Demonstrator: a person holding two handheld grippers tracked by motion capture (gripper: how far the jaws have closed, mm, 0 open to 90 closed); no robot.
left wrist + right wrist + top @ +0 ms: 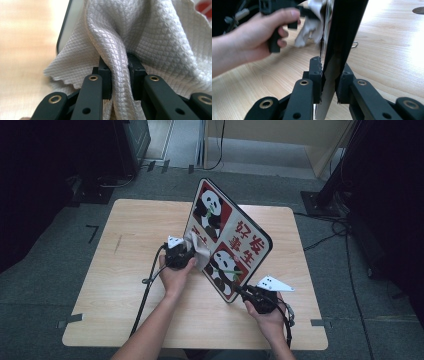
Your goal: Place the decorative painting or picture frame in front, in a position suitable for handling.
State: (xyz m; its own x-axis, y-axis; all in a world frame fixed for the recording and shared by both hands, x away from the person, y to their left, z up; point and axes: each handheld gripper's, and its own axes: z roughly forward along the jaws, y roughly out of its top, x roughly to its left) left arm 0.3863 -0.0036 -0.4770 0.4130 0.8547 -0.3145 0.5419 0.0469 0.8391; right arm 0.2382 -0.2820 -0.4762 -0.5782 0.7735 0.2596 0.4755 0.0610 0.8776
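Note:
A square panda-print board (227, 237) with a black rim stands tilted on one corner over the wooden table (130, 235). My right gripper (246, 293) is shut on the board's lower corner; in the right gripper view the black edge of the board (342, 32) sits clamped between my jaws (329, 75). My left gripper (187, 251) is shut on a grey-white waffle-weave cloth (200, 251), which presses against the board's printed face. In the left gripper view the cloth (150, 40) bunches between the jaws (119, 72) and covers the board's edge (66, 27).
The table's front edge is lined with tape marks (70, 321). Black stands and cables (325, 200) sit on the grey floor at the right, dark equipment (130, 145) at the back left. A cable (147, 285) trails from my left gripper over the tabletop.

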